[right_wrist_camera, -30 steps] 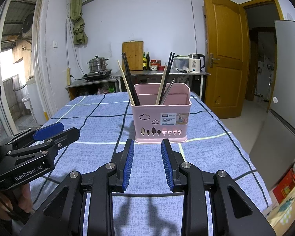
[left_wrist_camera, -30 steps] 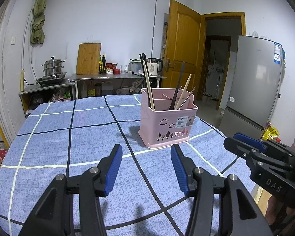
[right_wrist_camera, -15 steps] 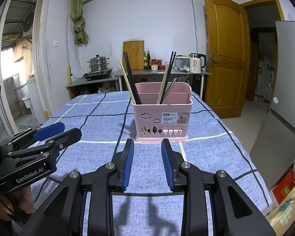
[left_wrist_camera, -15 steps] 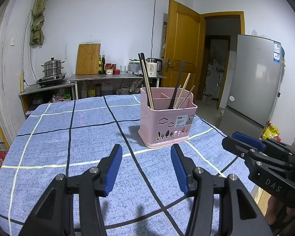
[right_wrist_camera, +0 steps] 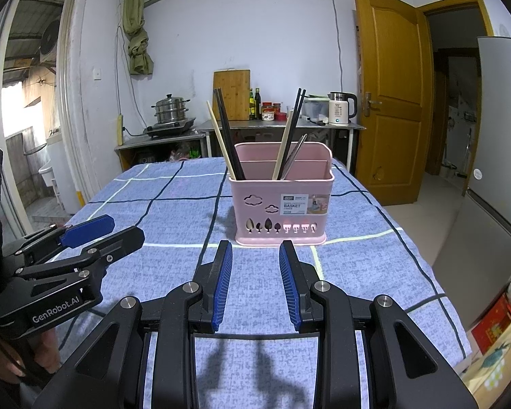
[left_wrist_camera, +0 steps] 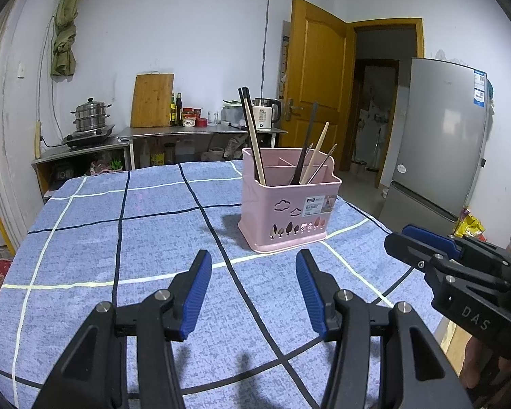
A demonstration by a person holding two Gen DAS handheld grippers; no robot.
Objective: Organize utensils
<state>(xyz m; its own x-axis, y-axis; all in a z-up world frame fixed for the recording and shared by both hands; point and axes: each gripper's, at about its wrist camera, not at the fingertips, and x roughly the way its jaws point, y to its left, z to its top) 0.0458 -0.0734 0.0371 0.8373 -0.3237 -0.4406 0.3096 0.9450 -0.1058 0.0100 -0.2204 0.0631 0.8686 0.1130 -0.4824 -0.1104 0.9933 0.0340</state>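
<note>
A pink utensil basket (left_wrist_camera: pixel 288 211) (right_wrist_camera: pixel 281 206) stands on the blue checked tablecloth (left_wrist_camera: pixel 126 238) (right_wrist_camera: pixel 173 187). Black and wooden chopsticks (left_wrist_camera: pixel 252 136) (right_wrist_camera: pixel 226 136) lean in its left compartment; more chopsticks and a thin metal utensil (left_wrist_camera: pixel 311 153) (right_wrist_camera: pixel 291 139) lean in its right one. My left gripper (left_wrist_camera: pixel 252 266) hovers over the cloth short of the basket, open and empty. My right gripper (right_wrist_camera: pixel 255 255) is likewise open and empty, just in front of the basket. Each gripper shows at the edge of the other's view: the right gripper (left_wrist_camera: pixel 422 238), the left gripper (right_wrist_camera: pixel 102 230).
Behind the table stands a steel counter (left_wrist_camera: pixel 201 131) with a steamer pot (left_wrist_camera: pixel 90 116), a cutting board (left_wrist_camera: pixel 153 100), bottles and a kettle (right_wrist_camera: pixel 340 109). A wooden door (right_wrist_camera: pixel 388 102) and a fridge (left_wrist_camera: pixel 439 143) are at the right. Boxes (right_wrist_camera: pixel 494 341) sit on the floor by the table's right edge.
</note>
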